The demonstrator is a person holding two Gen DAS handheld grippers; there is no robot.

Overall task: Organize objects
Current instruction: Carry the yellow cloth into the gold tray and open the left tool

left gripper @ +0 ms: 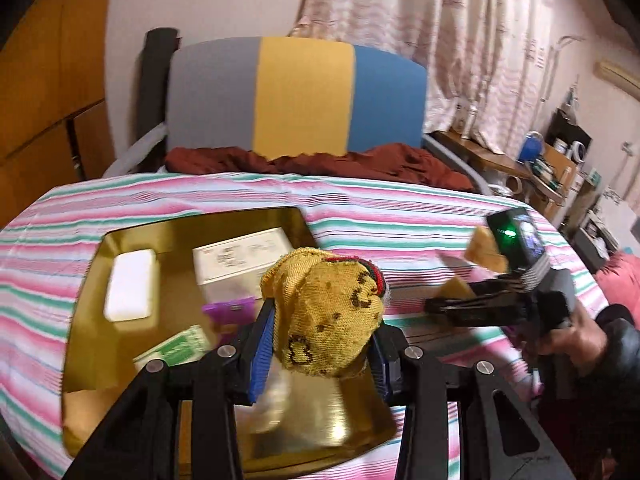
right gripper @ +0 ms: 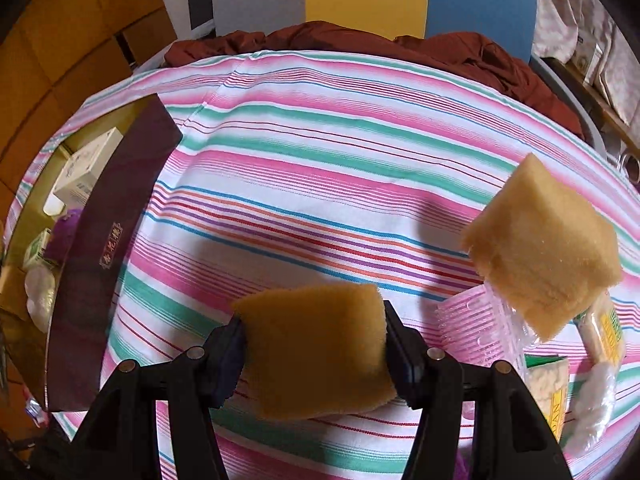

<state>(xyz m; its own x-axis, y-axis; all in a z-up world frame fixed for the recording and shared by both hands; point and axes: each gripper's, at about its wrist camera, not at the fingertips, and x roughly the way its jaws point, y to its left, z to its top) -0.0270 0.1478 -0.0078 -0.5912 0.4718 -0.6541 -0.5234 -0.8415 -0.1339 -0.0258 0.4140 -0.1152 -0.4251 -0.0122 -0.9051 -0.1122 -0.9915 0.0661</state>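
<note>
My left gripper (left gripper: 320, 336) is clamped on a balled-up mustard knit cloth (left gripper: 324, 312), its blue pads pressed into both sides. The cloth hangs above the near part of the gold tray (left gripper: 92, 292), which I take as my landmark. The step in hand, as I judge it, is to set this cloth down inside the tray. To do it well I should carry it over a bare patch of the tray floor, clear of the boxes, lower it until the knit touches, and only then ease the jaws. It is soft and may cling to the pads, so a slow, straight withdrawal would help.

My right gripper (right gripper: 316, 344) is about half open, closed on a tan sponge (right gripper: 320, 344) that dents where the fingers squeeze it. It is held out to the right of the tray, over the striped cloth. A second tan sponge block (right gripper: 540, 248) appears farther right, porous and square-edged; I cannot tell what supports it.

Inside the tray, nearest me, lies a green-and-white packet (left gripper: 176, 348), then a small purple thing (left gripper: 228, 308), then a white printed carton (left gripper: 240, 260) and a smooth white rounded block (left gripper: 130, 284) at the far left. The tray floor is glossy and mirror-like. Its dark maroon outer wall (right gripper: 112, 256) looks matte, with a small gilt emblem.

The striped tablecloth (left gripper: 380, 208) beneath the tray is thin woven fabric. Beyond the tray's far edge lies a crumpled rust-red cloth (left gripper: 320, 160).
</note>
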